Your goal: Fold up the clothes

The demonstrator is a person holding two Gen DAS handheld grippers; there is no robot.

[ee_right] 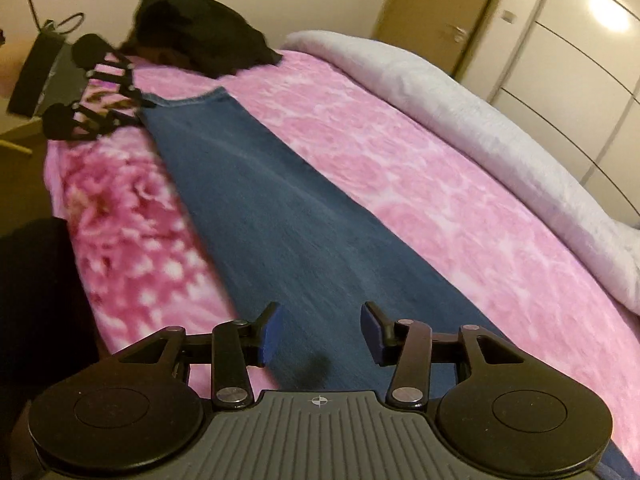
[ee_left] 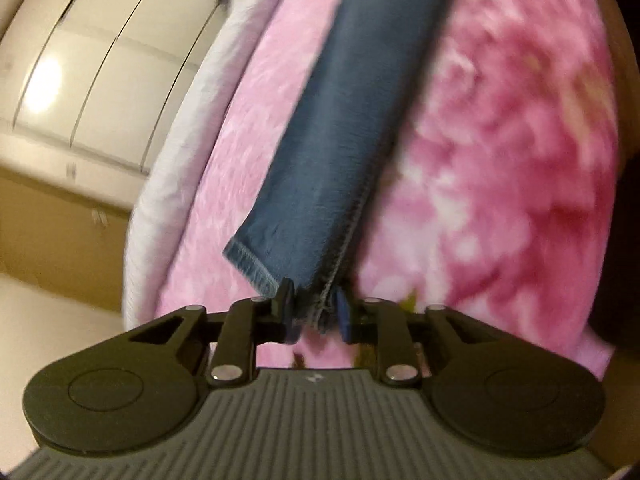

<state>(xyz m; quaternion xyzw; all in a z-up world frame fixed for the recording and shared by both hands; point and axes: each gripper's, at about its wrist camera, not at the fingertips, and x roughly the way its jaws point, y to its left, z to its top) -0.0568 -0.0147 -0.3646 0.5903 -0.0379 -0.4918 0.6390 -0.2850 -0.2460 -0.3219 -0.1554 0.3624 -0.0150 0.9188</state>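
Note:
A pair of blue jeans [ee_right: 272,216] lies stretched out long and narrow on a pink flowered blanket [ee_right: 400,168]. My left gripper [ee_left: 314,312] is shut on the hem end of the jeans [ee_left: 328,152], which run away from it up the view. From the right wrist view the left gripper [ee_right: 138,100] shows at the far end of the jeans. My right gripper [ee_right: 320,334] is open just above the near end of the jeans, nothing between its blue pads [ee_right: 270,334].
A grey-white duvet [ee_right: 480,120] is bunched along the far side of the bed. A black garment [ee_right: 200,28] lies at the bed's far end. White wardrobe doors [ee_left: 100,52] and a wooden door [ee_right: 436,12] stand beyond. A dark shape [ee_right: 36,300] sits at the bed's left edge.

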